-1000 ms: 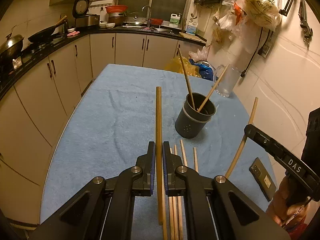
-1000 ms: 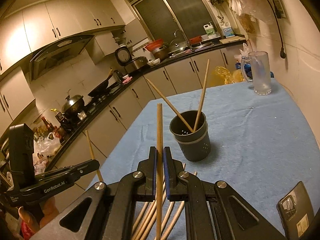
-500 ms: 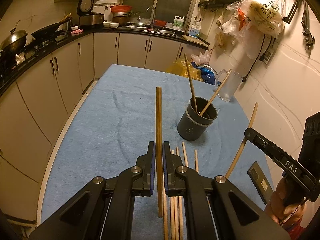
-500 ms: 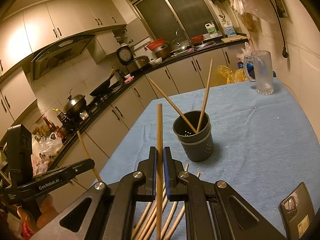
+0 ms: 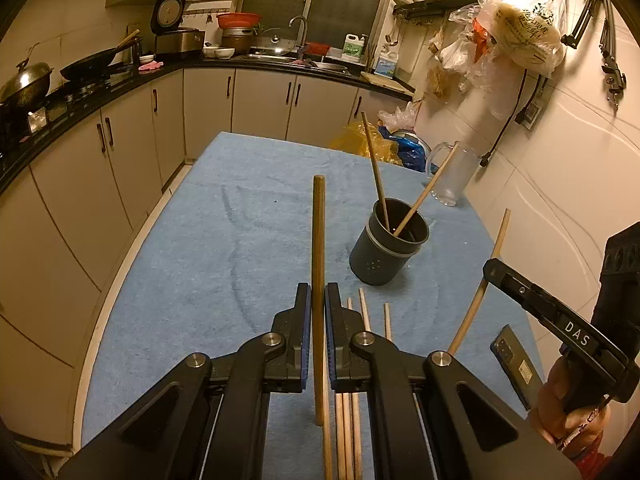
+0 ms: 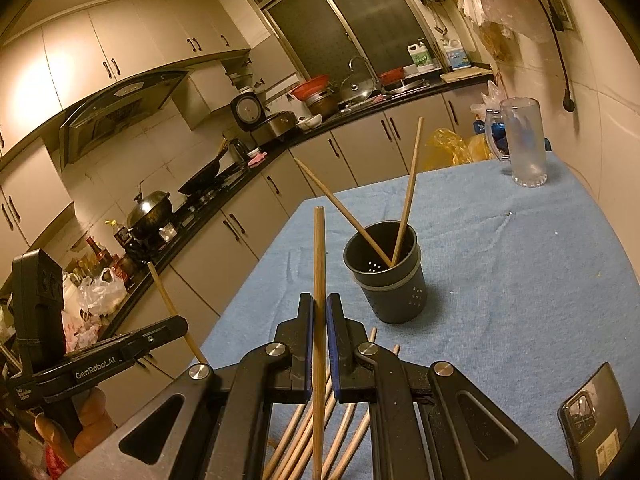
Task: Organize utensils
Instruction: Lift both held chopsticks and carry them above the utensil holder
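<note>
Two chopsticks (image 5: 378, 176) lean in the dark holder cup (image 5: 386, 250) on the blue-covered bench (image 5: 208, 240) in the left wrist view, where the left claw (image 5: 318, 312) is clamped on one upright chopstick (image 5: 318, 260), loose chopsticks (image 5: 352, 420) lie beneath it, and the right claw (image 5: 486, 270) at the right edge grips another. Right wrist view: right claw (image 6: 319, 320) pinched on a chopstick (image 6: 319, 280) just short of the cup (image 6: 390, 280); glass mug (image 6: 524, 142) at the far corner, phone (image 6: 596, 428) near right.
</note>
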